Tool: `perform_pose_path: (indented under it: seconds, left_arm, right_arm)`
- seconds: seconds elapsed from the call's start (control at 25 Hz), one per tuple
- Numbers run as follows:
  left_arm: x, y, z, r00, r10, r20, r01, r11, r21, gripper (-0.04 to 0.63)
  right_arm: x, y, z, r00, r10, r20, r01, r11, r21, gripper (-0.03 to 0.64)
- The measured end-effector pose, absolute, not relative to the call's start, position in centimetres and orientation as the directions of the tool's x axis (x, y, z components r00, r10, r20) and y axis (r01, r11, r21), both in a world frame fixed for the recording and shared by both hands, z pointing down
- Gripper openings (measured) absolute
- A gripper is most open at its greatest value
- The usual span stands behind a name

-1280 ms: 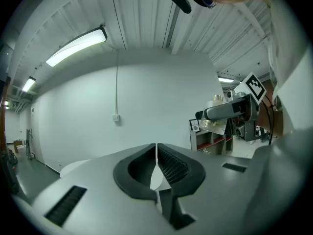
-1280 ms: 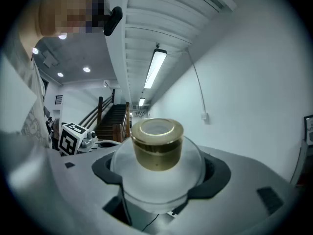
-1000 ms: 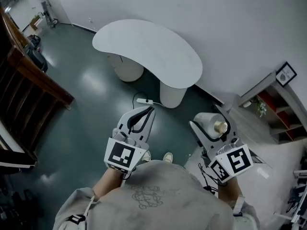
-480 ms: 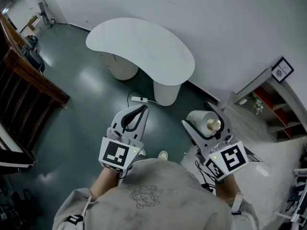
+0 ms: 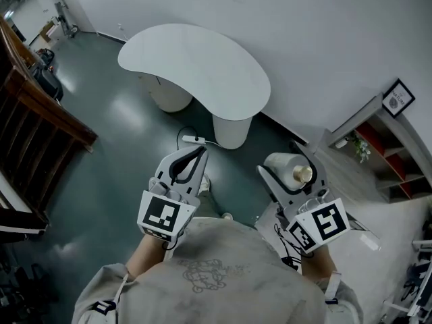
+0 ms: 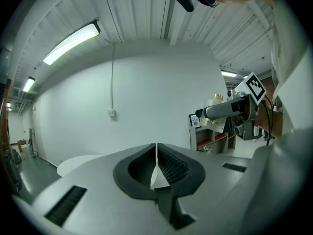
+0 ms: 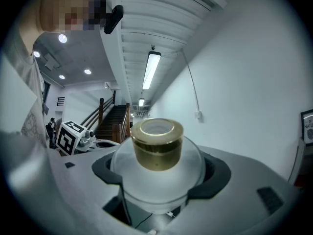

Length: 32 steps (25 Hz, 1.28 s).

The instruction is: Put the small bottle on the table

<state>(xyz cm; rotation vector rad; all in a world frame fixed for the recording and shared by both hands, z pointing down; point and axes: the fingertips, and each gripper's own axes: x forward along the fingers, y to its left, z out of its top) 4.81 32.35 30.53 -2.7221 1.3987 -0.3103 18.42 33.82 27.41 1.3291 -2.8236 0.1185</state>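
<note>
My right gripper [image 5: 291, 175] is shut on the small bottle [image 5: 289, 170], a frosted white bottle with a gold cap [image 7: 156, 143]. In the right gripper view the bottle [image 7: 156, 177] fills the space between the jaws, cap pointing away from me. My left gripper [image 5: 190, 163] is shut with nothing in it; its jaws meet in the left gripper view [image 6: 156, 168]. The white kidney-shaped table [image 5: 196, 69] stands ahead of both grippers, bare on top, and shows as a pale edge [image 6: 78, 163] in the left gripper view.
A dark wooden staircase [image 5: 34, 127] runs along the left. A low shelf unit [image 5: 388, 147] with a small plant and a framed sign stands at the right. A white power strip [image 5: 192, 140] lies on the dark floor by the table's base. The person's shoes show below.
The view has shifted slightly, so the table sits a little more to the left. Both grippers hold their pose, the right one still carrying the bottle.
</note>
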Motion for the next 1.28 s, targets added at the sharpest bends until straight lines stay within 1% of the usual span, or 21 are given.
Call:
perform_pose_path:
  seconds: [0.24,0.4,0.56,0.96,1.28]
  left_arm:
    - [5.7,31.1,31.0,0.572,-0.81,0.127,-0.79,-0.586,-0.181,0.025]
    - [5.7,29.8,32.2,0.578,-0.805,0.133,-0.789,-0.593,-0.158,0.025]
    - [5.3,27.6,33.0,0.587,-0.798,0.136,-0.783,-0.602,-0.156,0.025]
    - [4.0,20.3,33.4,0.606,-0.783,0.14,-0.766,-0.622,-0.159,0.025]
    - [0.6,12.9,33.0,0.598,-0.786,0.16,-0.773,-0.618,-0.145,0.025]
  right_arm:
    - [18.9,32.8,27.9,-0.635,-0.771,0.034,-0.772,0.634,-0.043,0.336]
    - [17.9,32.0,28.8,-0.651,-0.757,0.053,-0.758,0.652,-0.005,0.337]
    - [17.1,30.2,29.7,-0.659,-0.748,0.074,-0.751,0.66,-0.01,0.337]
    - [15.1,23.5,30.7,-0.652,-0.748,0.123,-0.752,0.659,0.025,0.336]
    - [12.2,15.5,31.1,-0.652,-0.744,0.147,-0.751,0.66,0.006,0.337]
